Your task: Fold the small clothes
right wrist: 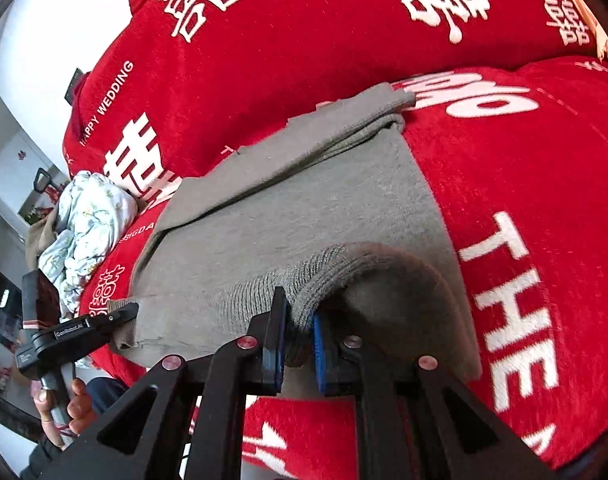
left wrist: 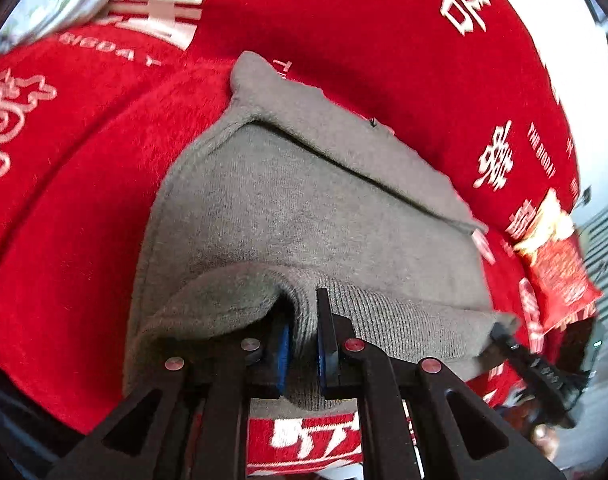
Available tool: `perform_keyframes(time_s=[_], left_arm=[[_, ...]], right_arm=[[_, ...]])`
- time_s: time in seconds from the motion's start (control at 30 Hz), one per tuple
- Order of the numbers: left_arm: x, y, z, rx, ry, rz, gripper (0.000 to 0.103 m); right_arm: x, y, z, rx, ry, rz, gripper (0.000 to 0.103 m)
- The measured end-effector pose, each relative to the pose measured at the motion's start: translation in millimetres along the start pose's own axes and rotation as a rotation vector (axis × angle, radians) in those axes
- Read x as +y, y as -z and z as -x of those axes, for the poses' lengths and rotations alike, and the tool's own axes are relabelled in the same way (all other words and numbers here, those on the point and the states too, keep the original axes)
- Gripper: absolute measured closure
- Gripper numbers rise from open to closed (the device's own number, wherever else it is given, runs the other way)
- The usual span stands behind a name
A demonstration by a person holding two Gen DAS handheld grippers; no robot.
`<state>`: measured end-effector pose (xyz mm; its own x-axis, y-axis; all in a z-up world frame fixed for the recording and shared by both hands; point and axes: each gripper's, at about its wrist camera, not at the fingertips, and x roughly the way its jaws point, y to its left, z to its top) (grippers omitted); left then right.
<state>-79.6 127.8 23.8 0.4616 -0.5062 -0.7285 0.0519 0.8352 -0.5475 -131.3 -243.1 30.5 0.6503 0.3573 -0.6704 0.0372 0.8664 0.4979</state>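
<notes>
A grey knit garment lies partly folded on a red bedspread; it also shows in the right wrist view. My left gripper is shut on the garment's ribbed near hem, which bunches between the blue pads. My right gripper is shut on the same hem at its other corner and lifts a fold of it. The right gripper also shows at the garment's right corner in the left wrist view. The left gripper shows at the left corner in the right wrist view.
The red bedspread carries white lettering. A red snack bag lies at the right. A crumpled floral cloth lies at the bed's far left edge. A hand holds the left gripper's handle.
</notes>
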Motion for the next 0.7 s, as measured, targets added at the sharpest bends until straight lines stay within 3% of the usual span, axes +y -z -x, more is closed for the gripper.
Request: perform_keyframes(time_s=[0.03,0.07,0.1,0.13,0.17,0.27,0.33,0.43,0.5,0.57,0.6,0.67,0.7], left_arm=[[3.2,0.4,-1.3,0.003,0.014,0.015,0.090],[7.1,-0.4,-2.1,0.011,0.034,0.037,0.072],[11.5,-1.2,-2.6,0.018,0.072,0.054,0.063],[14.7,-3.7,-1.5,0.018,0.132,0.076,0.047],[15.2,-4.2,-0.3,0.013,0.153,0.088,0.040],[7.1,-4.9,-1.3,0.015,0.135,0.068,0.040],[0.7,-5.0,-4.4,0.022,0.106,0.043,0.040],[-3.5,-2.1,7.7,0.014,0.085,0.018,0.040],[-5.1,1.8,25.7,-0.032,0.060,-0.053,0.040],[-6.2,4.6,42.8,-0.080,-0.011,-0.159,0.040],[-6.9,4.5,49.2,-0.100,-0.056,-0.228,0.038],[-9.2,1.9,52.3,-0.126,-0.128,-0.300,0.004],[-10.5,0.7,55.0,-0.156,-0.155,-0.336,0.004]], right_arm=[[-1.7,0.4,-1.7,-0.003,-0.004,-0.003,0.086],[-3.0,-0.4,-1.6,-0.005,-0.013,-0.007,0.085],[-5.1,-1.6,-1.2,-0.005,-0.023,-0.017,0.084],[-7.0,-3.9,-1.8,-0.006,-0.026,-0.019,0.078],[-8.4,-6.8,-3.0,-0.010,-0.023,-0.018,0.075],[-9.3,-10.5,0.2,-0.029,-0.021,-0.009,0.066],[-11.5,-12.7,2.0,-0.035,-0.027,-0.024,0.045],[-12.1,-12.0,19.3,-0.078,-0.041,-0.012,0.032],[-8.4,-8.1,36.9,-0.125,-0.024,0.079,0.021],[-4.3,-3.2,49.2,-0.165,0.044,0.216,0.019],[-1.9,-1.3,50.7,-0.164,0.091,0.304,0.019],[-0.5,-2.0,46.0,-0.139,0.131,0.390,0.019],[0.9,-3.2,42.3,-0.123,0.140,0.427,0.019]])
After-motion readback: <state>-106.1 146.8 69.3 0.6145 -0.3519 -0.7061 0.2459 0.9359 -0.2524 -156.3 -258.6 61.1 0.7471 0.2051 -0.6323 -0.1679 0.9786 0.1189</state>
